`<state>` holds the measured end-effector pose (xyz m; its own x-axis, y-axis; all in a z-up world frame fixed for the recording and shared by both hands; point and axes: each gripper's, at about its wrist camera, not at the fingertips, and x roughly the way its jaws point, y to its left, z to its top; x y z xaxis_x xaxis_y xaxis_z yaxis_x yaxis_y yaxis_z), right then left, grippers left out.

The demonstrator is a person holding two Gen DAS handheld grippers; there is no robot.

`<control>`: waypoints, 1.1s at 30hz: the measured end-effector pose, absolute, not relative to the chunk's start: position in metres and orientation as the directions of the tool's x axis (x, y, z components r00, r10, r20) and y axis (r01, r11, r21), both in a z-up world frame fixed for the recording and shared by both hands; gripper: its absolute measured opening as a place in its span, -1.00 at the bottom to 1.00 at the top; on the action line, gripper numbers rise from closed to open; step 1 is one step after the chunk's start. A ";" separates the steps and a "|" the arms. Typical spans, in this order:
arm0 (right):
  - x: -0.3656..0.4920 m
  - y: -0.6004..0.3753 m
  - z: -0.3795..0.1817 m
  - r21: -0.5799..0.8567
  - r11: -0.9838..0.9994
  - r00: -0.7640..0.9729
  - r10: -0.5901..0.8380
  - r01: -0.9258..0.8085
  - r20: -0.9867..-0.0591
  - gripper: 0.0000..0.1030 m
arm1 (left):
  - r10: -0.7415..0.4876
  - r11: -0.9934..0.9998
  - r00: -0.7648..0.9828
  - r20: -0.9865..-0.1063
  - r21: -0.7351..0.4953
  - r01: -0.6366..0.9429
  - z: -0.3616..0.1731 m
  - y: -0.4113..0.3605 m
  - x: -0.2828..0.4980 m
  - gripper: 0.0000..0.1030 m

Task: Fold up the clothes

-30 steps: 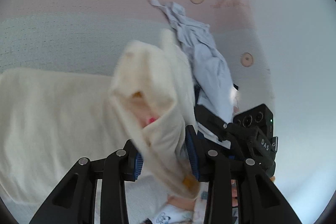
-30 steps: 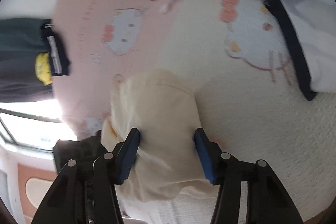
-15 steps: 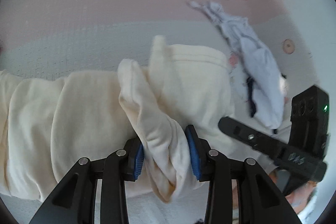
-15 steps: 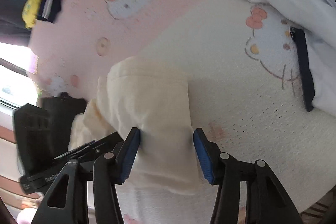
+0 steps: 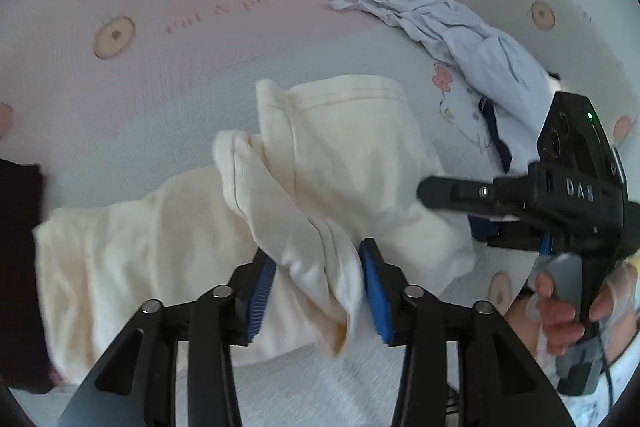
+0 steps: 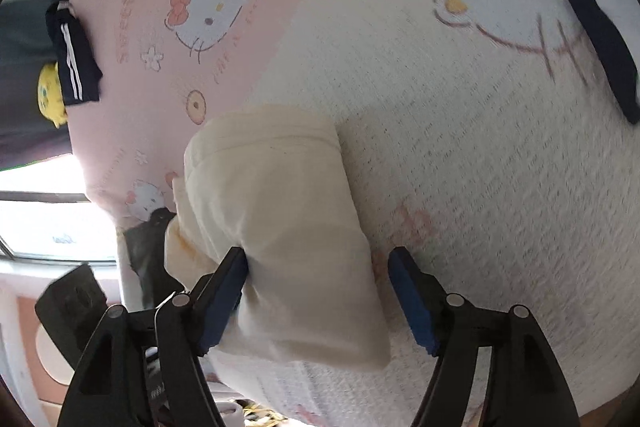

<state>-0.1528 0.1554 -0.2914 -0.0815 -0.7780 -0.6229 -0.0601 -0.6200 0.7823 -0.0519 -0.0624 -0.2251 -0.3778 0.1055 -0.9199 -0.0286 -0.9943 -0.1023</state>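
Cream garment point(image 5: 352, 163) lies partly doubled over on the cartoon-cat bed sheet point(image 5: 224, 39), its hemmed end folded back across its own body. Left gripper point(image 5: 316, 283) has its blue-padded fingers point(image 5: 260, 283) pinching a bunched ridge of that cream cloth, and the fold rises a little off the sheet. Right gripper point(image 6: 320, 291) sits at the other corner of the same garment point(image 6: 280, 211); its jaws look parted, the left pad touching the cloth while the right pad stands clear with bare sheet showing between them, so it seems to be letting go or not gripping at all.

My reading is that a lengthwise fold is being laid down. The next move likely calls for lowering the pinched ridge flat onto the garment, aligning edges, then releasing without dragging the cloth and rumpling it.

Beyond the cream garment, a crumpled pale blue piece point(image 5: 472, 43) with a dark navy trim point(image 6: 592, 27) waits on the sheet. Left of the garment a dark folded item point(image 6: 74, 55) with white stripes rests near something yellow point(image 6: 50, 95). A bright window point(image 6: 36, 211) glares past the sheet's edge on that same side
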 end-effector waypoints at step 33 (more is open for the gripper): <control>-0.161 0.150 -0.297 0.819 -0.564 -0.013 -0.823 -0.104 -0.568 0.20 | -0.243 -0.507 -0.724 -0.646 0.721 -0.473 -0.277 0.032 0.028 0.54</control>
